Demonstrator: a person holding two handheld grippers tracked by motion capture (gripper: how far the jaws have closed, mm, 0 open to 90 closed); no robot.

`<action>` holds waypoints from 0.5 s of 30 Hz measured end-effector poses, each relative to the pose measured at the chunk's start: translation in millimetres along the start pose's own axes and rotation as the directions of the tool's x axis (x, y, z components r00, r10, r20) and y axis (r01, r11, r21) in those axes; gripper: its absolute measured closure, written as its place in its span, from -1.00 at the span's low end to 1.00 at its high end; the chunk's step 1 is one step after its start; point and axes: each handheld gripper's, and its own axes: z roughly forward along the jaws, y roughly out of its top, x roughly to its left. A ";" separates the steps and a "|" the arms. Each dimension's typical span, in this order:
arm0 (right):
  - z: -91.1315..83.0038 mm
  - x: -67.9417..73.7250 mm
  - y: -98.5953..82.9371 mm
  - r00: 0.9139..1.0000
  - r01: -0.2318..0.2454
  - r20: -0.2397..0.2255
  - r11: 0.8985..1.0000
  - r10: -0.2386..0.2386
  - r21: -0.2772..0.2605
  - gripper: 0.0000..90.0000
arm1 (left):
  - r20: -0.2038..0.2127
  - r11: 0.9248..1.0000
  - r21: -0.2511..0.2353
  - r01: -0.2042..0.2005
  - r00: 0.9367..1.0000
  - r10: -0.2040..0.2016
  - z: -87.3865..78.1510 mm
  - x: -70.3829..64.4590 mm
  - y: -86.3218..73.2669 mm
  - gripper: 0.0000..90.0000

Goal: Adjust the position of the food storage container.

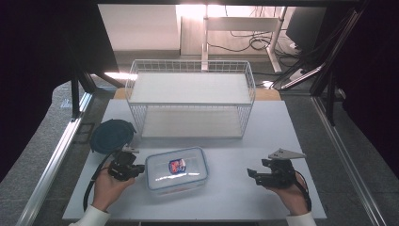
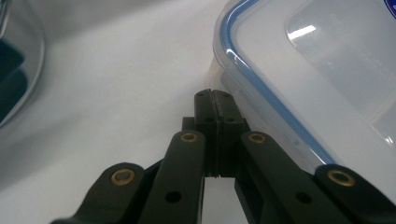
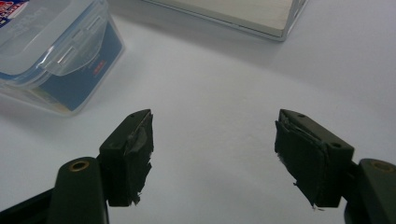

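Your left gripper sits at the left short side of the clear container, and its jaws are pressed together with nothing between them. In the left gripper view the closed tips rest right at the container's corner, just below the blue seal that runs under the lid; whether they actually touch the wall you cannot tell from here. Your left hand holds that gripper low over the white surface, with the cable looping out to the left.

The container lies flat near the front of the surface, lid on, a small red and blue label at the middle of the lid. Behind your left gripper, a round dark-lidded bowl stands at the surface's left edge, apart from the container.

Your right gripper is well apart from the container, off to its right, and its jaws stand wide with only bare surface between them. The right gripper view shows the container's side latch ahead and to the left.

A white wire rack with 2 shelves stands at the back of the surface, behind the container.
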 end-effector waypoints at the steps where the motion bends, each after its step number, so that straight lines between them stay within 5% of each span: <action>1: 0.1 0.1 -0.1 1.000 0.000 -0.001 1.000 0.000 0.000 -0.38 | -0.001 1.000 0.000 -0.003 1.000 0.003 1.3 -1.5 2.1 1.00; 15: -2.1 0.2 1.1 1.000 0.012 -0.001 1.000 -0.012 -0.025 -0.38 | 0.033 1.000 -0.005 -0.024 0.999 0.024 21.6 -19.6 30.8 1.00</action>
